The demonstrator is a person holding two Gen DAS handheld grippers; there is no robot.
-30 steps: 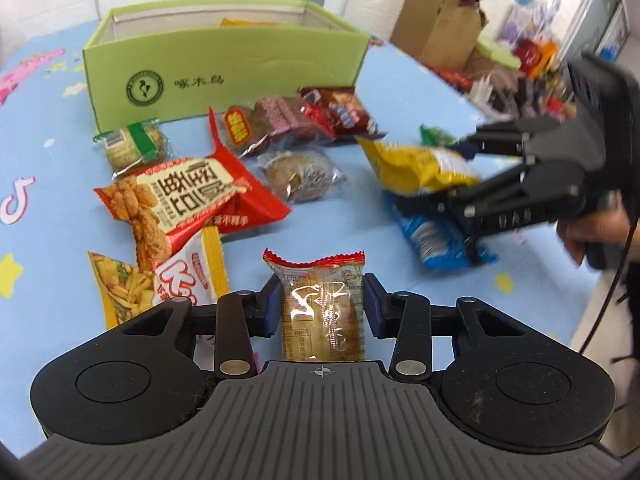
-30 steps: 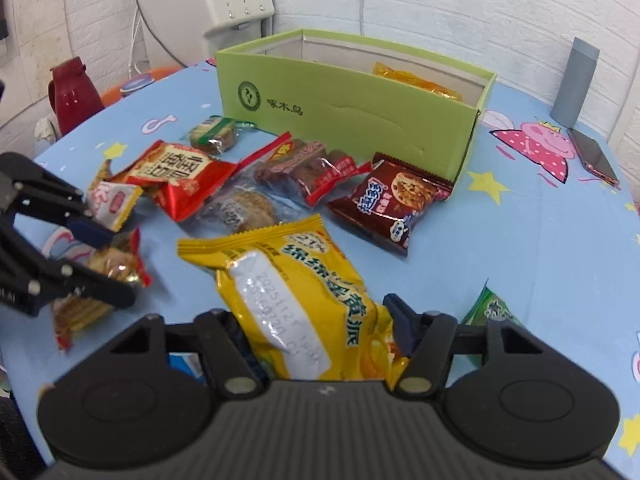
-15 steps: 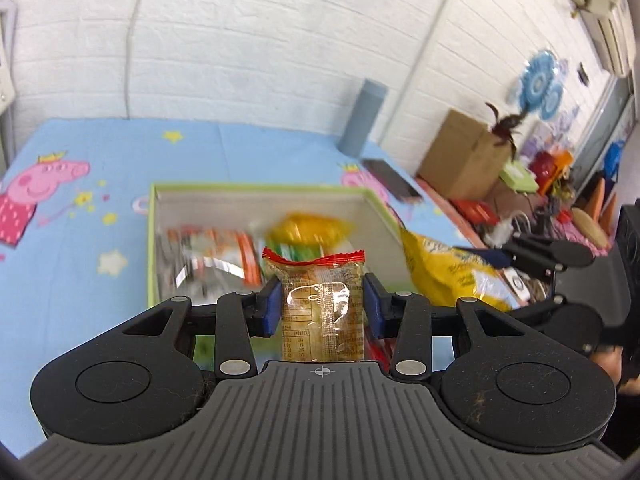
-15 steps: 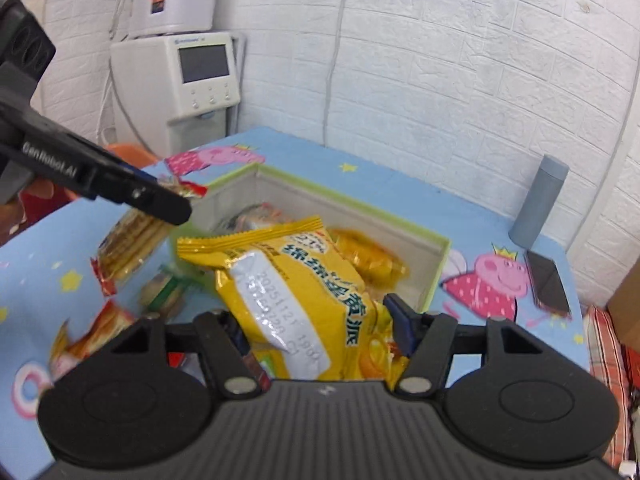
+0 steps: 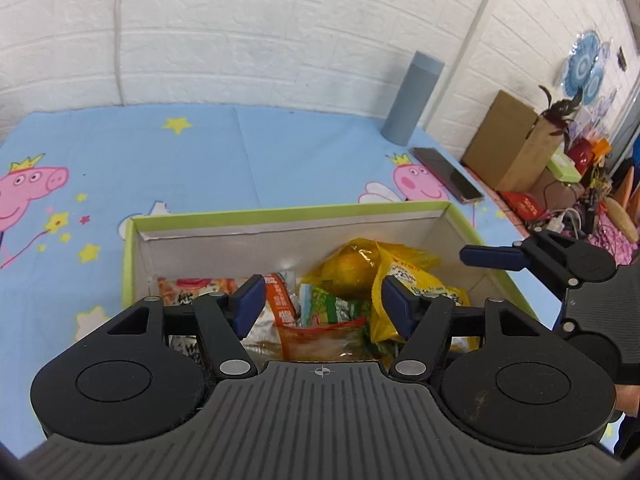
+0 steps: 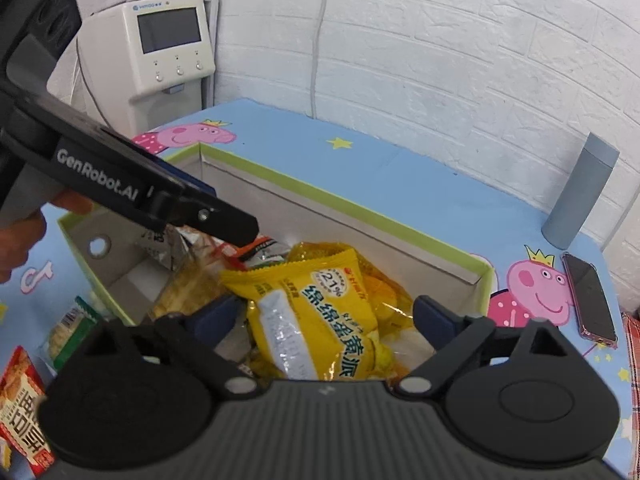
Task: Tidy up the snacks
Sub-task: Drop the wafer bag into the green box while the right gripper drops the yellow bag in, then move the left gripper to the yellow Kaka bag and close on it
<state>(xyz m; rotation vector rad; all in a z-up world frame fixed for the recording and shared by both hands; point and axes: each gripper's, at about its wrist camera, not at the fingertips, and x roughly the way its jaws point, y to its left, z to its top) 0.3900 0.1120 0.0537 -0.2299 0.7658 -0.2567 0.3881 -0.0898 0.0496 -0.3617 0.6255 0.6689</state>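
The green box [image 5: 288, 213] holds several snack packs. My left gripper [image 5: 322, 306] is open above it. The clear biscuit pack with a red edge [image 5: 320, 340] lies below the jaws, on top of the other packs. My right gripper [image 6: 324, 318] is open over the box [image 6: 344, 206]. The yellow pack [image 6: 320, 316] lies in the box between its fingers, free of the pads. The right gripper also shows in the left wrist view [image 5: 532, 258], and the left gripper shows in the right wrist view [image 6: 224, 220].
A grey bottle [image 5: 412, 98] and a phone [image 5: 446, 174] lie beyond the box on the blue cloth. In the right wrist view, a green-ended pack [image 6: 70, 330] and a red-and-white pack [image 6: 18, 408] lie outside the box's left end. A white machine [image 6: 160, 52] stands behind.
Both grippers carried their packs from the table to above the box, then opened. The biscuit pack and the yellow pack now lie in the box.
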